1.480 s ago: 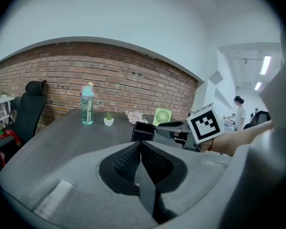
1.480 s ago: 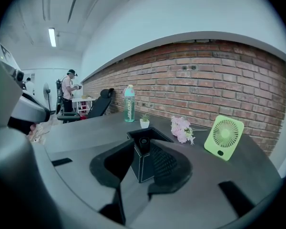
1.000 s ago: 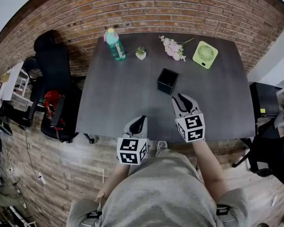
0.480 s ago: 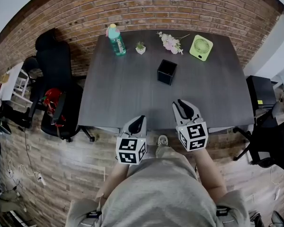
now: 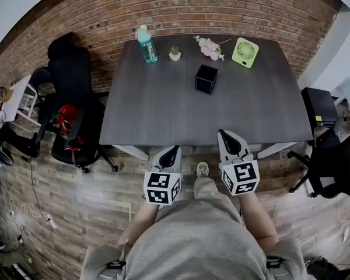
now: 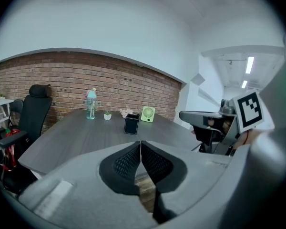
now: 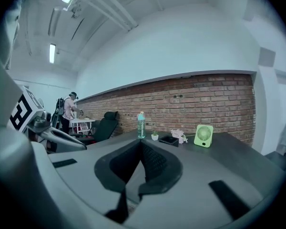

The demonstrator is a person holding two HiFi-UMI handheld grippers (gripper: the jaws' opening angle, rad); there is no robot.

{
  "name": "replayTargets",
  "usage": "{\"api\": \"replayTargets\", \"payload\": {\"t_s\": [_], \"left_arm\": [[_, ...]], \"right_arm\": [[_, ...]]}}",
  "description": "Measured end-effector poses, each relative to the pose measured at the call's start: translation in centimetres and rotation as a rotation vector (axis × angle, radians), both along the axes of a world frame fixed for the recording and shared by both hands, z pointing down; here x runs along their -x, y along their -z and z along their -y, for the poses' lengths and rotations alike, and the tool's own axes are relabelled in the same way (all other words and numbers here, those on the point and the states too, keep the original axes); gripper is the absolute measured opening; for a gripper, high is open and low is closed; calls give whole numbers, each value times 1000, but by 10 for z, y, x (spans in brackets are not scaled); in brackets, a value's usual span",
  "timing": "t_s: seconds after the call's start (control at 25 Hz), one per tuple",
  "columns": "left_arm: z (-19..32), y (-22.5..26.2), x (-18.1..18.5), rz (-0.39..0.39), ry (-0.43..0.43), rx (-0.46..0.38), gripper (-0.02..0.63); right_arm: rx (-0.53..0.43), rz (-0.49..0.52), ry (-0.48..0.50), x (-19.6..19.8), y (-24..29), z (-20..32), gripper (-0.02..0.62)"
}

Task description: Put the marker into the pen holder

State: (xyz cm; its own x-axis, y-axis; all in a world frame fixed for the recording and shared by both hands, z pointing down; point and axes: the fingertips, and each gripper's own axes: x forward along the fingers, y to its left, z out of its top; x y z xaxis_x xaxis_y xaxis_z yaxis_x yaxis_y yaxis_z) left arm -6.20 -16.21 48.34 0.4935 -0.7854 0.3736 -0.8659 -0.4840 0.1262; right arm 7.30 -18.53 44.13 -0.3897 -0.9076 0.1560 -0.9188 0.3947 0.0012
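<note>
The black square pen holder (image 5: 206, 78) stands on the far half of the dark grey table (image 5: 163, 115); it also shows as a pen holder (image 6: 131, 124) in the left gripper view and a pen holder (image 7: 168, 139) in the right gripper view. No marker shows in any view. My left gripper (image 5: 170, 154) and right gripper (image 5: 230, 142) hang side by side off the table's near edge, over the wooden floor. Both are shut with nothing between the jaws, as the left gripper (image 6: 141, 143) and right gripper (image 7: 142, 144) show in their own views.
Along the table's far edge stand a teal bottle (image 5: 145, 43), a small potted plant (image 5: 175, 53), pink flowers (image 5: 210, 47) and a green fan (image 5: 245, 52). A black office chair (image 5: 70, 98) stands left of the table, another chair (image 5: 332, 168) at the right. A brick wall runs behind.
The person has stepped back from the table. Both grippers, which were over its near edge, now hang off it above the floor. Their jaws stay shut.
</note>
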Motion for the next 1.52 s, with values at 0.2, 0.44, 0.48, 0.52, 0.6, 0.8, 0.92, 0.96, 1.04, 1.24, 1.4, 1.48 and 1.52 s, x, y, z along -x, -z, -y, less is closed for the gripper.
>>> {"api": "replayTargets", "payload": {"t_s": [0.2, 0.44, 0.48, 0.52, 0.6, 0.8, 0.92, 0.96, 1.04, 1.24, 1.4, 1.48, 1.52], "left_arm": [[-34, -4, 7, -4, -13, 1, 20], [-67, -3, 10, -18, -12, -1, 20], [-73, -3, 11, -21, -12, -3, 20], [-79, -2, 12, -23, -12, -4, 20], [-89, -2, 15, -26, -14, -6, 20], [-107, -4, 20, -26, -18, -2, 20], [-114, -3, 23, -28, -20, 0, 20], [-116, -2, 24, -28, -21, 0, 20], [-119, -1, 26, -30, -22, 1, 20], [-123, -1, 28, -32, -25, 0, 20], [-124, 1, 28, -40, -25, -4, 20], [-124, 2, 28, -42, -23, -5, 20], [-124, 2, 29, -42, -22, -5, 20]], "right_arm": [[-14, 13, -11, 7, 4, -43, 3], [-19, 32, -12, 16, 8, -86, 3], [-20, 36, -9, 19, 8, -93, 3], [-21, 38, -7, 21, 8, -99, 3], [-25, 40, -3, 27, 9, -111, 3], [-26, 41, 2, 37, 8, -129, 3], [-25, 39, -1, 40, 9, -137, 3], [-25, 39, -2, 40, 9, -139, 3], [-23, 40, -5, 42, 10, -142, 3], [-24, 36, -12, 44, 10, -147, 3], [-28, 40, -16, 41, 14, -149, 2], [-29, 44, -20, 41, 15, -148, 2], [-30, 43, -21, 41, 15, -148, 2]]}}
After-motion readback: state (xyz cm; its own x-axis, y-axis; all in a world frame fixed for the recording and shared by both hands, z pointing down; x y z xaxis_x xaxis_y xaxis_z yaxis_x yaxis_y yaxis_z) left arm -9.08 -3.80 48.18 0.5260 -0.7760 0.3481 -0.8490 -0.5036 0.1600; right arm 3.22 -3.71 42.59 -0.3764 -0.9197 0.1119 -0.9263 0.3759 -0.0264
